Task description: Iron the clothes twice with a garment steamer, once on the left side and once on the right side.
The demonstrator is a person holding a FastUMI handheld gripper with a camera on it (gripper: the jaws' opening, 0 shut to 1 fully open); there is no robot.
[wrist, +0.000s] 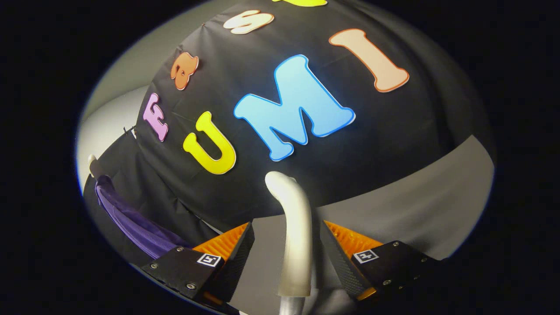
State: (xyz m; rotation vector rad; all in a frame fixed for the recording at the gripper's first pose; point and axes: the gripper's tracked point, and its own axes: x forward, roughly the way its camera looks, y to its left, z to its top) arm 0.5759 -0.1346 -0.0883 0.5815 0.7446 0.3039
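Observation:
A white garment steamer [294,205] rises between my fingers, its curved top bending left just beyond the fingertips. My gripper [287,224] is open around it, with a strip of grey table showing on each side between the steamer and the fingers. A purple garment [131,218] hangs well off to the left of the left finger, in front of the black cloth wall. It hangs from a white hanger hook [92,162]. The view is tilted.
A grey table surface [415,197] stretches ahead and to the right of the fingers, up to the black cloth wall [393,122]. A pale booth wall [113,109] shows above the garment.

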